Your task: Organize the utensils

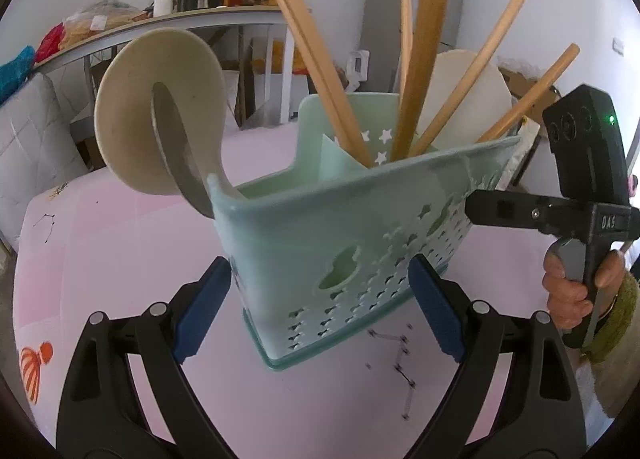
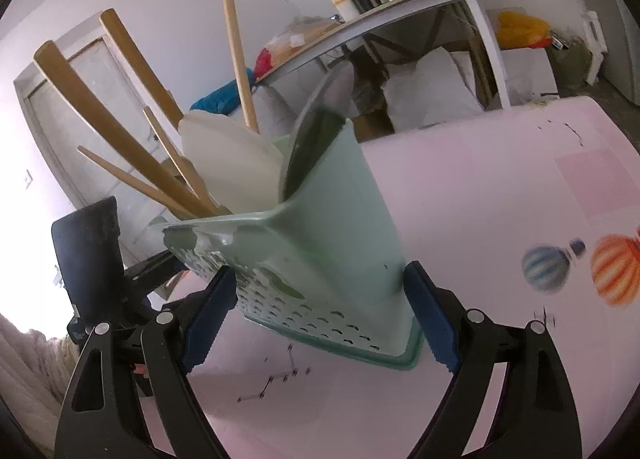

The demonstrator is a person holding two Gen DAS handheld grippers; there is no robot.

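Around the mint-green utensil caddy [image 1: 340,243], your left gripper [image 1: 320,303] and right gripper [image 2: 320,313] each straddle it with jaws spread, apparently to steady its load.

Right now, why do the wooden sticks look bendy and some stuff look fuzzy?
Left wrist view: the fisheye lens curves the wooden handles, and the ladle looks soft up close. Right wrist view: the balloon prints smear near the edge.

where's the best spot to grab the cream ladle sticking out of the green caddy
Grip the ladle's grey curved handle just below the cream bowl, coming from the caddy's open left end. The bowl overhangs the rim there, clear of the wooden handles crowded at the other end, and the handle looks narrow enough to fit between the fingers.
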